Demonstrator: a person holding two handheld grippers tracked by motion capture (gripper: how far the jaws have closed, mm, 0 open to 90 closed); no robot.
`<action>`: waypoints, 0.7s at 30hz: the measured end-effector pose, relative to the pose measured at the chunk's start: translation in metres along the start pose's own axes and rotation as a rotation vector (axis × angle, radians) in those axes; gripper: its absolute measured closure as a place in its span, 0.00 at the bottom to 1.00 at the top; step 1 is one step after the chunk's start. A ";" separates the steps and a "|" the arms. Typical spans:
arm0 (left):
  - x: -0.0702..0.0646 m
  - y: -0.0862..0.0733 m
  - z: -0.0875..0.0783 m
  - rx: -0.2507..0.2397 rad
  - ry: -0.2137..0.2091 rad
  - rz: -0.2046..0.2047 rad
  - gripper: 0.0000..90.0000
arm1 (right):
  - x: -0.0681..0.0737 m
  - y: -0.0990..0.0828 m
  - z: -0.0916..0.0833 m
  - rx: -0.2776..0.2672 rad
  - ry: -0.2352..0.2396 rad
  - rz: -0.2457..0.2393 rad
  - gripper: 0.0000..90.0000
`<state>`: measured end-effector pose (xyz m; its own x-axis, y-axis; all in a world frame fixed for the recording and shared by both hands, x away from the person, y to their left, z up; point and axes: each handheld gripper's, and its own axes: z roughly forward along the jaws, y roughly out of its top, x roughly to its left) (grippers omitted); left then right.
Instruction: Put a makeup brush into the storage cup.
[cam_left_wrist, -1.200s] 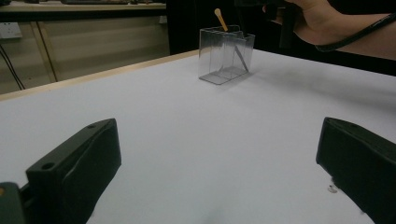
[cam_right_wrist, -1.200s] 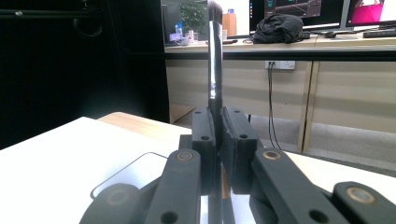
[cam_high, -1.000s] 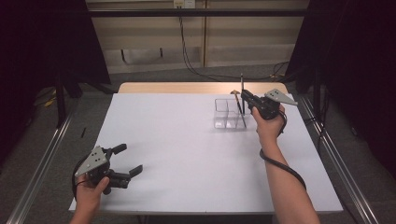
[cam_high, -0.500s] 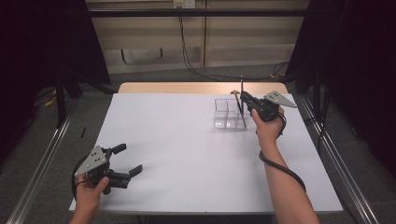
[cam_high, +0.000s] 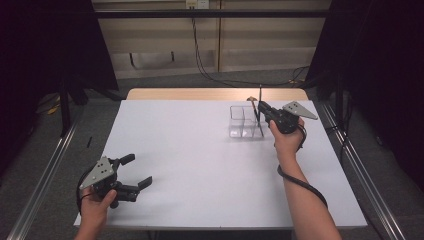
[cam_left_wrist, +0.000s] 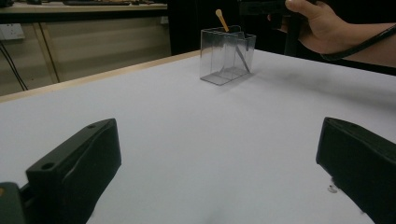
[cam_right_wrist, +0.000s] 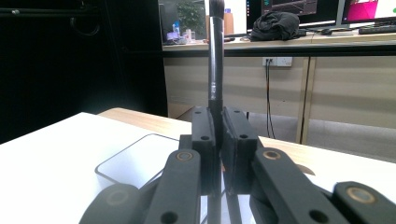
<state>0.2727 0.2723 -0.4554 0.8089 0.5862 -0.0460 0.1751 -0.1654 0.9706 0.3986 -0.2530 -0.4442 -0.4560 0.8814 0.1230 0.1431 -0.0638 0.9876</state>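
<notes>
My right gripper (cam_high: 261, 108) is shut on a slim black brush (cam_high: 260, 94), held upright with the bristles on top (cam_right_wrist: 215, 56). It hovers at the right end of a clear compartment holder (cam_high: 242, 121) at the table's far right. The brush's lower end reaches down into or just beside the holder; I cannot tell which. A wooden-tipped stick (cam_left_wrist: 220, 19) stands in the holder (cam_left_wrist: 227, 56). My left gripper (cam_high: 140, 170) rests open near the table's front left corner, with nothing between its jaws (cam_left_wrist: 219, 140).
The white table top (cam_high: 200, 150) stretches wide between the two grippers. A wooden strip (cam_high: 190, 94) edges its far side. Metal rails (cam_high: 45, 170) run along both sides of the table, and cables lie on the floor behind.
</notes>
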 end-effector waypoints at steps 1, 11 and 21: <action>0.000 0.000 0.000 0.001 -0.001 0.000 0.00 | 0.000 0.000 0.000 0.000 -0.001 -0.001 0.94; -0.001 0.000 0.000 0.001 -0.001 0.003 0.00 | -0.001 -0.001 -0.003 0.005 -0.005 -0.003 0.94; -0.001 0.001 0.000 0.002 -0.001 0.008 0.00 | 0.001 -0.002 -0.004 0.010 -0.002 0.001 0.94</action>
<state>0.2718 0.2716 -0.4548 0.8109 0.5839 -0.0390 0.1701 -0.1714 0.9704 0.3941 -0.2545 -0.4460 -0.4542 0.8823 0.1237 0.1526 -0.0597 0.9865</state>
